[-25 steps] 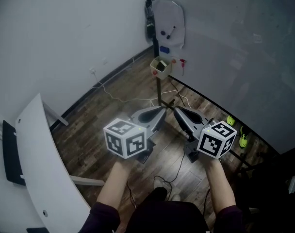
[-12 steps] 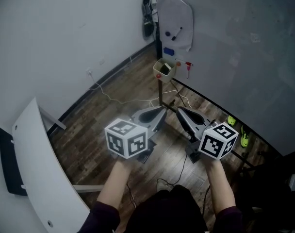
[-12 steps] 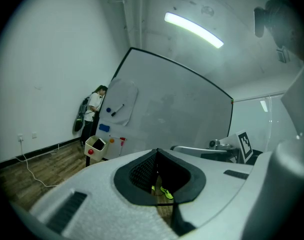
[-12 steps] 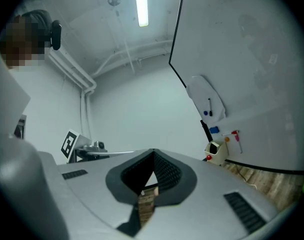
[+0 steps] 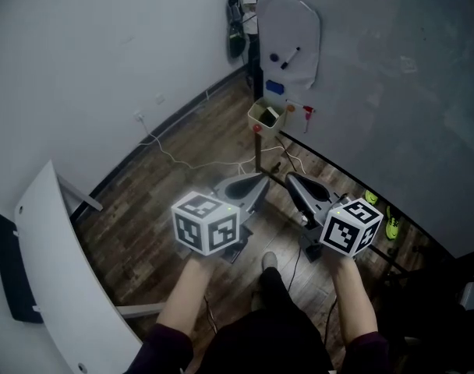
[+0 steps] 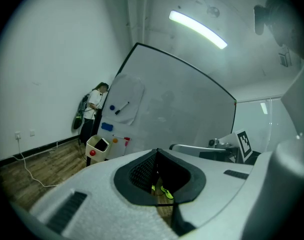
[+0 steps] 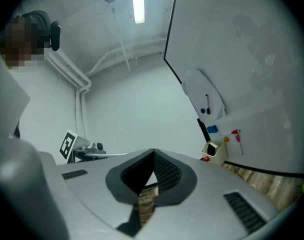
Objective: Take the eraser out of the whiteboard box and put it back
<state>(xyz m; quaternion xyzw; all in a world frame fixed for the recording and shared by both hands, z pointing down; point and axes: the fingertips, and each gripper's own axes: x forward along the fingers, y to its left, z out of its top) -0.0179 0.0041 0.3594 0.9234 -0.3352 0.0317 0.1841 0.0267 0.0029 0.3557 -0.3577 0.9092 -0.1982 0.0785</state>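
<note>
Head view: the left gripper [image 5: 263, 177] and right gripper [image 5: 288, 178] were well apart from the box [image 5: 256, 112] below the whiteboard [image 5: 393, 76].

Left gripper view: jaws together, empty.

Right gripper view: jaws together, empty. The eraser [image 7: 212, 148] stood upright in the box. It was probably light and stiff, best pinched across its flat sides.

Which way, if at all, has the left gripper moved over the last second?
Yes. The left gripper has come slightly forward, toward the cream open-topped whiteboard box; in the head view the gap between them has narrowed a little.

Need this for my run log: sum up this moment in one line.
phase: pre-pick | left gripper: shut, empty | right gripper: shut, empty | eraser: in whiteboard box | both short of box
</note>
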